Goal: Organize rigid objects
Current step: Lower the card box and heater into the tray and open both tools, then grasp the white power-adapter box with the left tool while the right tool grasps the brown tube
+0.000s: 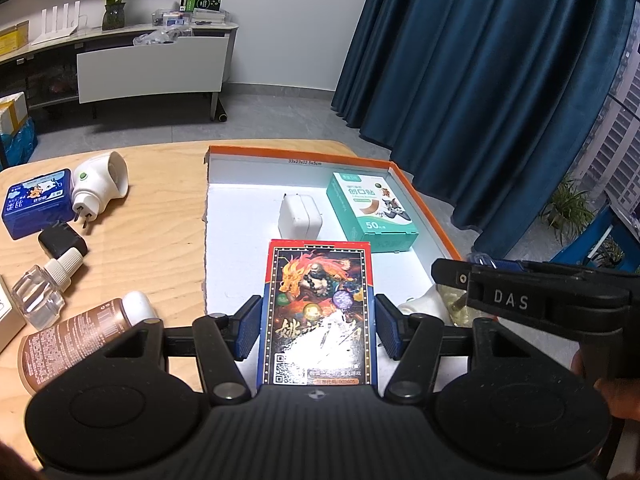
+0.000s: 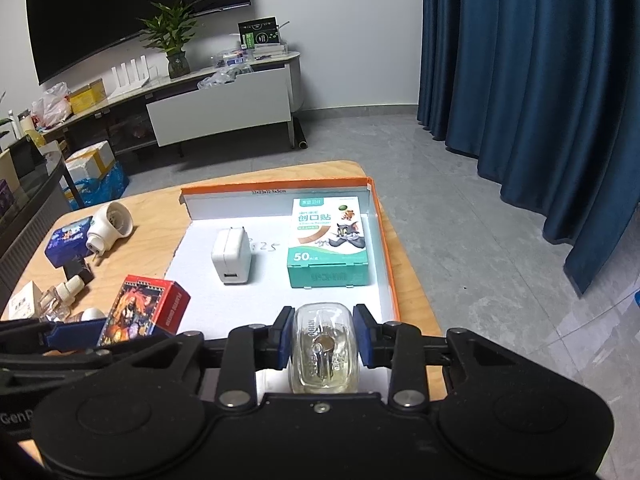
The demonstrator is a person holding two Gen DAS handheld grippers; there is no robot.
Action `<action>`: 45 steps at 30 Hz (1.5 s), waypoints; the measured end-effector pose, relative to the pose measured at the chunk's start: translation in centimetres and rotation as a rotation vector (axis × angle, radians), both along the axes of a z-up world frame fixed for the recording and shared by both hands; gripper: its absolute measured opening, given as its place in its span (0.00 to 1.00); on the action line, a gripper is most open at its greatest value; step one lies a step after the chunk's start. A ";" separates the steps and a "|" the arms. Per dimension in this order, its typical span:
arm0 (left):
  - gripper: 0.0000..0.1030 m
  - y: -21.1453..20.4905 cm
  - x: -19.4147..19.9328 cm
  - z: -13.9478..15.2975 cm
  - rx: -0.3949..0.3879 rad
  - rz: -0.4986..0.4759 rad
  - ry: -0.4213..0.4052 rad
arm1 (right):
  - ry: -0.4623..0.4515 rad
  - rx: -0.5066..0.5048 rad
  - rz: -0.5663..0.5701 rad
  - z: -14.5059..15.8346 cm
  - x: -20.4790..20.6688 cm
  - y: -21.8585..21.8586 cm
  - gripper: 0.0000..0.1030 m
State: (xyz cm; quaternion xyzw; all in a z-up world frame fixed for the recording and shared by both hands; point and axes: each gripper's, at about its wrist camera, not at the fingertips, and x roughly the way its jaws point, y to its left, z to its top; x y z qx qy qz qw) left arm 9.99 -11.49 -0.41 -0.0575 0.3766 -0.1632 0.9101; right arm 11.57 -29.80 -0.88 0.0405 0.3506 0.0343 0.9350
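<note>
My left gripper (image 1: 318, 330) is shut on a red card box (image 1: 318, 316) with a dragon picture, held over the near part of the orange-edged tray (image 1: 240, 232). The card box also shows in the right wrist view (image 2: 142, 306). My right gripper (image 2: 323, 338) is shut on a clear glass bottle (image 2: 323, 350), held over the tray's near right corner (image 2: 388, 264). Inside the tray lie a white charger (image 2: 232, 260) and a green bandage box (image 2: 329, 244).
On the wooden table (image 1: 160, 240) left of the tray lie a blue tin (image 1: 36, 204), a white plug-in device (image 1: 100, 184), a black adapter (image 1: 62, 242), a small clear bottle (image 1: 44, 292) and a brown bottle (image 1: 76, 340). Blue curtains (image 1: 500, 80) hang behind.
</note>
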 end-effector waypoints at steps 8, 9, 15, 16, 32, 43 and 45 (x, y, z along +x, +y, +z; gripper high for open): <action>0.58 -0.4 0.6 -0.2 0.011 -0.013 -0.001 | -0.137 0.018 -0.059 2.2 0.4 -1.2 0.62; 0.58 -0.5 0.7 -0.2 0.012 -0.017 -0.002 | -0.151 0.017 -0.068 2.4 0.3 -1.4 0.63; 0.58 -1.2 2.2 -0.8 0.009 -0.041 0.004 | -0.157 0.014 -0.081 2.9 -0.3 -2.0 0.67; 0.58 -1.4 2.5 -0.9 0.017 -0.045 0.002 | -0.155 0.013 -0.084 2.9 -0.4 -2.0 0.67; 0.78 1.8 0.3 1.5 0.003 0.043 -0.034 | -0.191 0.000 -0.008 4.2 -1.9 1.0 0.75; 0.83 7.7 -1.7 1.6 0.008 0.200 -0.029 | -0.145 -0.019 0.128 3.7 -2.4 6.3 0.78; 0.83 8.7 -2.0 1.5 0.002 0.229 -0.024 | -0.143 -0.028 0.145 3.7 -2.4 7.1 0.78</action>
